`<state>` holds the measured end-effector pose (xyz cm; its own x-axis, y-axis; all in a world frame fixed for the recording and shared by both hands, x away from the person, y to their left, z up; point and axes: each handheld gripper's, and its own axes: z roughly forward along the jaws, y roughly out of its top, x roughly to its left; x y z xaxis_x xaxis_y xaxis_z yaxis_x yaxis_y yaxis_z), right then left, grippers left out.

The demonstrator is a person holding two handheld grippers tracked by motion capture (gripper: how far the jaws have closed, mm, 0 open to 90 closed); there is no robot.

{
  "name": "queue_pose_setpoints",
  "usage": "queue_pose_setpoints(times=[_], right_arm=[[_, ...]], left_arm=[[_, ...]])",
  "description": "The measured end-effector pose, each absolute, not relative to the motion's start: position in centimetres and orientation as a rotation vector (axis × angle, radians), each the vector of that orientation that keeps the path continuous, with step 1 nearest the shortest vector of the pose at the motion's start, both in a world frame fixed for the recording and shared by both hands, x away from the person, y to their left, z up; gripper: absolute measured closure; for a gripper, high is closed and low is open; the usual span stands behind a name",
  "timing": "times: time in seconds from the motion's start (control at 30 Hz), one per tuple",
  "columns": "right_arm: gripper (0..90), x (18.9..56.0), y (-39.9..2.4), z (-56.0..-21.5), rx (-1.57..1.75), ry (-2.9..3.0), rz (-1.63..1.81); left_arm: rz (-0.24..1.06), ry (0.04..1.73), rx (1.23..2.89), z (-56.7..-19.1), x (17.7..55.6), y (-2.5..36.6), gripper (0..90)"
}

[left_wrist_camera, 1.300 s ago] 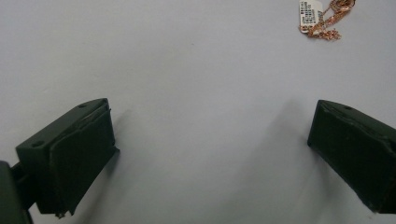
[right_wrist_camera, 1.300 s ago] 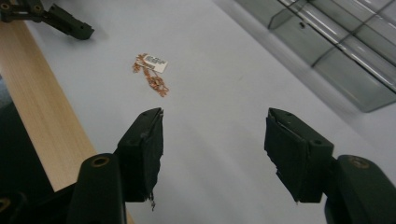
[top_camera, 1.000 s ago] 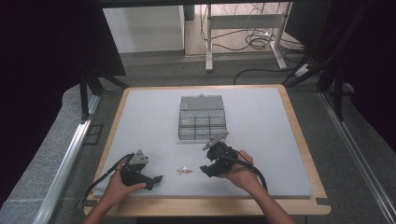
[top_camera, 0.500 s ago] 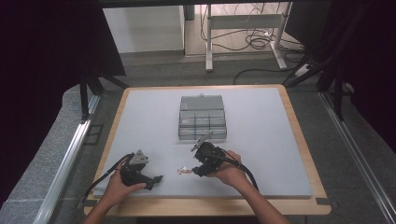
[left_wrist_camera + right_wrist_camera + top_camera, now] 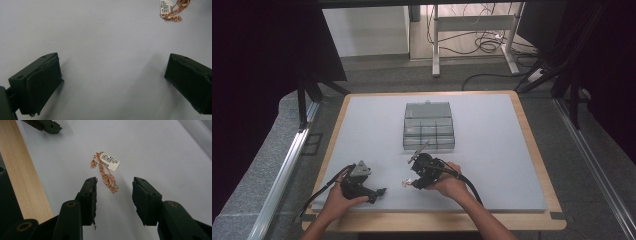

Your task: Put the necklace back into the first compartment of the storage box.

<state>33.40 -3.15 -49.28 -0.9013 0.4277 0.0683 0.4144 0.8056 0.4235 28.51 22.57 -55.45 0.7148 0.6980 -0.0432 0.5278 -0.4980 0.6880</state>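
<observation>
Now right claw (image 5: pixel 114 201) gapes just behind the tagged chain (image 5: pixel 106 173).

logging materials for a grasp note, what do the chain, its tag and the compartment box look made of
Chain: rose-gold coloured metal, fine shiny links. Tag: matte white paper or card, printed, probably. Compartment box: translucent grey plastic, seemingly; dividers show through.

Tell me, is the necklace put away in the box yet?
Not yet. The rose-gold necklace with its paper tag lies loose on the grey table, apart from the clear compartment box. The right tongs are open just before it, nothing gripped. The left tongs are open and empty. Grabbing and carrying it probably remain.
</observation>
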Motion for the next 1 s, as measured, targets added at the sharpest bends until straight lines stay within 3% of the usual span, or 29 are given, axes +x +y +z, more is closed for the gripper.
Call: queue_pose_setpoints(times=[0.6, 1.0], right_arm=[[60.3, 33.8, -1.3, -50.5, 0.653, 3.002, 0.594], [72.7, 33.5, -0.5, -50.6, 0.591, 2.969, 0.503]], left_arm=[[0.313, 0.926, 2.218, -55.5, 28.5, 22.6, 0.5], [0.313, 0.926, 2.219, -55.4, 28.5, 22.6, 0.5]])
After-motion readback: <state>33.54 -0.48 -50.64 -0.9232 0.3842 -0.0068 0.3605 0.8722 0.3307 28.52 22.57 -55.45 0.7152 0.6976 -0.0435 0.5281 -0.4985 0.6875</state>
